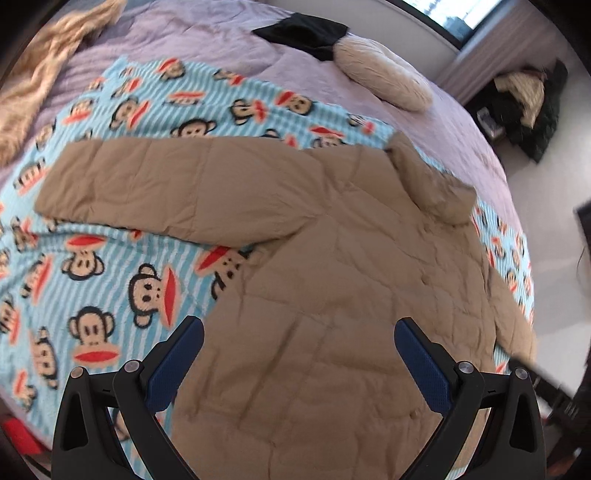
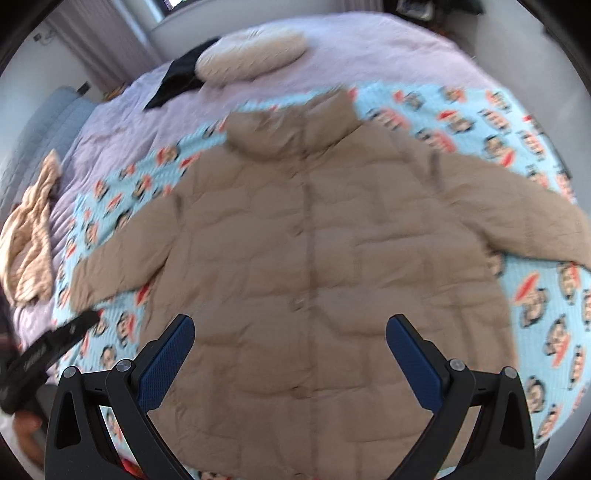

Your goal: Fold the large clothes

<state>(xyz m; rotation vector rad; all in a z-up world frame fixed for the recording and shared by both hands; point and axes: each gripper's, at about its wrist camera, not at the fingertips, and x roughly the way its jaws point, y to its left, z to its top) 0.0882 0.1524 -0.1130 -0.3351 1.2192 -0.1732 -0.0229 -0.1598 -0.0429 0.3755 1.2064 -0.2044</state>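
Tan quilted jacket [image 2: 314,240] laid flat, front up, sleeves spread on monkey-print blanket [image 1: 110,266]; left gripper [image 1: 299,354] and right gripper [image 2: 290,350] wide apart, empty, above hem; folding judged unstarted, sleeve grasp needed next.

monkey-print blanket [image 1: 110,236] spread on lilac bedspread [image 1: 221,40] | cream fuzzy pillow [image 1: 384,74] at 1 o'clock, touching black garment [image 1: 303,33] | tan fluffy throw [image 1: 40,74] at 10 o'clock | clothes pile [image 1: 524,99] on floor at 2 o'clock
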